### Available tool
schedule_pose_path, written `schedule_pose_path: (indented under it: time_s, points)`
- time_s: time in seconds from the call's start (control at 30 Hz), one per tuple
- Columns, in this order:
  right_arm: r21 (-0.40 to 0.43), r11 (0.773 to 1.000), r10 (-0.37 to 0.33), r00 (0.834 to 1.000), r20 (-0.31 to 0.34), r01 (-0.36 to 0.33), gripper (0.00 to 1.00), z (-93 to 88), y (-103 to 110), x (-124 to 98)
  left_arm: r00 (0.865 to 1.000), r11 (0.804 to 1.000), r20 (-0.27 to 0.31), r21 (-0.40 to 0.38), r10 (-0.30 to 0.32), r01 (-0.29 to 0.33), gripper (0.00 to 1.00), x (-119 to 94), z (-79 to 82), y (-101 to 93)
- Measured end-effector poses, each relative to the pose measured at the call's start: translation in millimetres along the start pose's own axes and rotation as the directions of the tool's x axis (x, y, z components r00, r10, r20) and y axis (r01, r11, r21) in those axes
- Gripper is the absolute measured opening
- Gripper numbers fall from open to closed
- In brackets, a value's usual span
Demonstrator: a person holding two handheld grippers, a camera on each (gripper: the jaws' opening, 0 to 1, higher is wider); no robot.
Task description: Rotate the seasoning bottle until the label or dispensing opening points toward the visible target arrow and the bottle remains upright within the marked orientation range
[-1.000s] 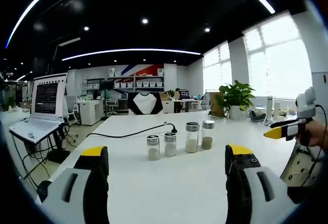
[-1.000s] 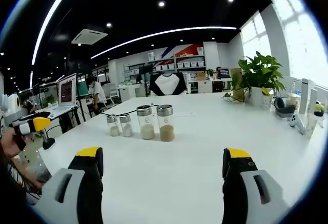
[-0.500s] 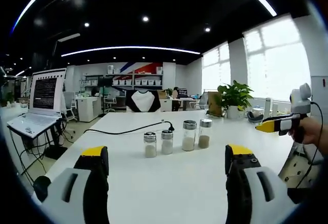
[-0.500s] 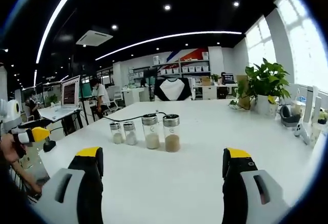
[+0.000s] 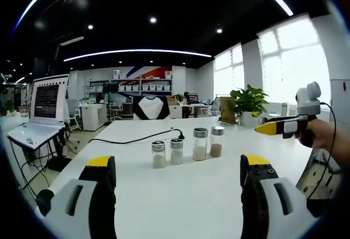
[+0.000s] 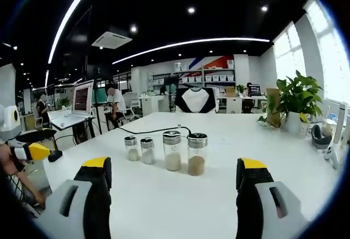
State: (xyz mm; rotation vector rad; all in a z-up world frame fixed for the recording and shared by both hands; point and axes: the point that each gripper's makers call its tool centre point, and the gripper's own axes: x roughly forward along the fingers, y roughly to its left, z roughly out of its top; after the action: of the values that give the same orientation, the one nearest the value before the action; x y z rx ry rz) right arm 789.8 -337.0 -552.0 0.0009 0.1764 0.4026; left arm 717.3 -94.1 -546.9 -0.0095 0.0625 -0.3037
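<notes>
Ahead of us stretches a white table [image 5: 180, 195], running back toward a potted plant [image 6: 298, 94] by the windows. Off its left edge, in the left gripper view, stands an open laptop [image 5: 41, 108], and a black cable [image 5: 136, 138] trails across the tabletop to a plug just behind the bottles.

Four seasoning bottles [image 5: 186, 150] stand upright in a row at mid-table, close together: two short ones with pale contents, then two taller ones, the last holding brown powder [image 6: 196, 164]. We cannot tell which way any label or opening faces.

Our left gripper [image 5: 178, 168] hangs low over the table with its jaws spread wide, gripping nothing; the row sits well beyond its tips, framed between them. Our right gripper [image 6: 173, 169] is likewise parted and empty, the bottles well ahead of it, also between the jaws. In the left gripper view the right gripper's yellow tip [image 5: 268, 129] enters from the right, held in a hand [image 5: 322, 138], well apart from the bottles.
</notes>
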Motion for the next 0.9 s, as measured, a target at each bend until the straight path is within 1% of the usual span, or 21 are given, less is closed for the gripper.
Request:
schedule_pose_path:
  time_s: [0.17, 0.23, 0.37, 0.47, 0.67, 0.83, 0.87, 0.9]
  points:
    - [-0.014, 1.000, 0.016, 1.000, -0.010, -0.016, 0.97, -0.2, 3.4, 11.5, 1.000, 1.000, -0.004, 0.010, -0.012, 0.012, 1.00, -0.8, -0.1, -4.0]
    - [-0.017, 1.000, 0.015, 1.000, -0.017, -0.015, 0.92, 0.0, 3.5, 15.2, 1.000, 1.000, 0.000, 0.001, -0.022, 0.022, 1.00, -1.0, 0.4, -6.6]
    - [-0.004, 0.999, 0.041, 0.999, -0.011, -0.041, 0.94, 3.2, 9.7, 26.3, 1.000, 1.000, -0.002, 0.012, -0.013, 0.013, 1.00, -2.2, -0.6, -7.7]
    - [-0.015, 0.999, 0.040, 0.999, -0.007, -0.040, 0.94, 4.1, 11.3, 33.9, 1.000, 0.999, -0.009, 0.030, -0.016, 0.016, 1.00, -2.5, -2.3, -9.8]
    - [-0.007, 0.999, 0.054, 0.999, 0.003, -0.054, 0.94, 4.3, 15.4, 52.1, 1.000, 0.999, -0.014, 0.031, -0.021, 0.022, 1.00, -2.9, -3.3, -10.4]
    - [-0.009, 0.999, 0.054, 0.998, 0.028, -0.053, 0.94, 7.0, 15.2, 66.8, 1.000, 0.999, -0.008, 0.019, -0.025, 0.025, 1.00, -4.1, -2.4, -9.6]
    - [0.007, 1.000, 0.028, 0.998, 0.049, -0.029, 0.94, 10.2, 10.8, 69.3, 1.000, 1.000, -0.008, 0.020, -0.022, 0.023, 1.00, -4.3, -2.6, -9.1]
    - [0.019, 0.999, 0.028, 0.998, 0.056, -0.029, 0.94, 10.8, 10.3, 72.1, 1.000, 1.000, -0.010, 0.023, -0.020, 0.020, 1.00, -4.5, -3.3, -8.3]
